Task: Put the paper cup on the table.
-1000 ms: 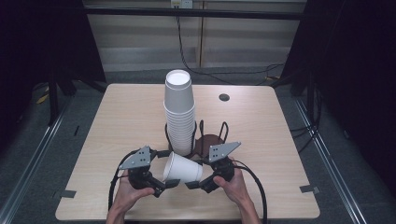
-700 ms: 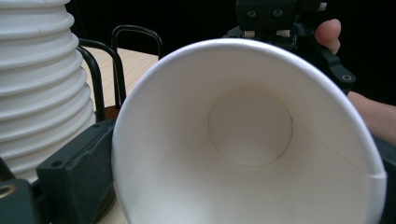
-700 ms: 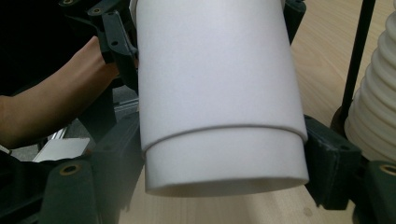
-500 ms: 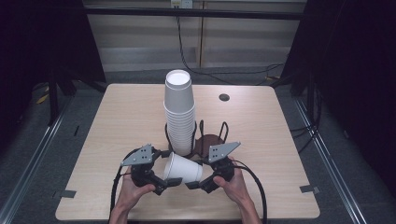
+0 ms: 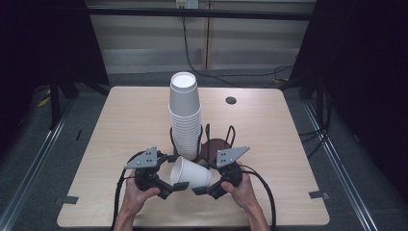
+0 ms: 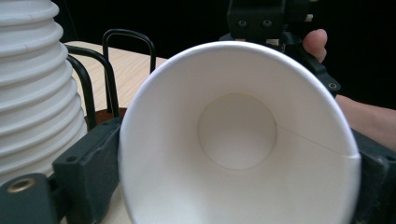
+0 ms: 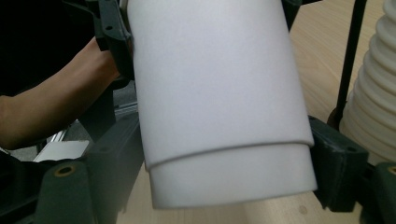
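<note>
The white paper cups (image 5: 190, 173) — two nested ones, judging by the step near the base (image 7: 229, 179) in the right gripper view — are hanging on their side just above the near edge of the wooden table (image 5: 120, 125), in front of the tall stack of cups (image 5: 185, 118). The left gripper (image 5: 179, 186) is clamping the rim end, its jaws sitting on either side of the wide mouth, so its camera is looking straight down the inside to the round bottom (image 6: 237, 130). The right gripper (image 5: 199, 191) is closing on the narrow end, its jaws pressing the protruding base from both sides. This two-ended hold probably serves to pull the inner cup out of the outer one: each gripper is taking a different cup, and drawing the hands apart along the cups' axis should slide them free. Holding them level and off the table is keeping friction away from the sleeve. Whether the right jaws are touching the outer wall as well is hard to tell, since the cup is hiding the contact. Behind, the black wire holder (image 5: 219, 139) with its brown base is standing around the foot of the stack — likely the place where a separated cup belongs. A small dark disc (image 5: 231, 100) is lying far back on the table, well apart from the work.
</note>
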Demonstrator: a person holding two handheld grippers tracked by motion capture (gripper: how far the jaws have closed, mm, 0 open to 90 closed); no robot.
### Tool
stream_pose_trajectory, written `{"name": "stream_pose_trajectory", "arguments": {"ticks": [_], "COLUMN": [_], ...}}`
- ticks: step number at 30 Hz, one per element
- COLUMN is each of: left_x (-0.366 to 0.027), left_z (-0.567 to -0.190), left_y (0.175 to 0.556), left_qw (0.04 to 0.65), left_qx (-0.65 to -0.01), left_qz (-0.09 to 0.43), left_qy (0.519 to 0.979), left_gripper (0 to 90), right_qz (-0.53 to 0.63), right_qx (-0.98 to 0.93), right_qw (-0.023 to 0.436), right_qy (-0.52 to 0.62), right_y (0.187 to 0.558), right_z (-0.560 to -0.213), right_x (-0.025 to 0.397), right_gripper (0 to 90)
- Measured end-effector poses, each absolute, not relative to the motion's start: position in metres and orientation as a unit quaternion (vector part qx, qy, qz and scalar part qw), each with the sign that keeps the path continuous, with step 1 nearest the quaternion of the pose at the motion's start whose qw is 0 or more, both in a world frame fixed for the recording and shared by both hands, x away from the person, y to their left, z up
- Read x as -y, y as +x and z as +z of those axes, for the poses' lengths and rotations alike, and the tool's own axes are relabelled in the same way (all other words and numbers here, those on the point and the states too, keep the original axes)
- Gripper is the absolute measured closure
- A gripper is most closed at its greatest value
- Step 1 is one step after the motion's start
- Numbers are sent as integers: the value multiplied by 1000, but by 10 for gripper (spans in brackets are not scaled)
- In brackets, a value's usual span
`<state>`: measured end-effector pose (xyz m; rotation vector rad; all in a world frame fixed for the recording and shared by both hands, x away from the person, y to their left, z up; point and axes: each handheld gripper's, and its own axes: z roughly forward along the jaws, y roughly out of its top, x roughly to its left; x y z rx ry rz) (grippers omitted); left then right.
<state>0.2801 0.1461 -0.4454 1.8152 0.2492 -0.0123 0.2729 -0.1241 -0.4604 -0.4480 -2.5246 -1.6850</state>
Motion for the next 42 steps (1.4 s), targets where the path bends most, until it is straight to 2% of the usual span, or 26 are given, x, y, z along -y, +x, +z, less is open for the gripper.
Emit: {"name": "stream_pose_trajectory", "arguments": {"ticks": [8, 17, 29, 34, 42], "left_x": [-146, -150, -167, -172, -180], "left_z": [-445, -443, -440, -440, -439], "left_y": [280, 279, 282, 283, 285], "left_qw": [606, 600, 588, 582, 574], "left_qx": [-113, -125, -149, -160, -167], "left_qz": [-9, 2, 21, 28, 33], "left_qy": [788, 790, 795, 797, 801], "left_gripper": [93, 91, 91, 91, 91], "right_qz": [-563, -572, -590, -589, -589], "right_qx": [811, 803, 776, 766, 746], "right_qw": [33, 13, -54, -98, -134], "right_qy": [-153, -168, -216, -237, -281], "right_y": [271, 270, 262, 258, 257], "right_z": [-464, -463, -467, -472, -477], "right_x": [126, 127, 140, 143, 153], "right_gripper": [133, 130, 130, 130, 130]}}
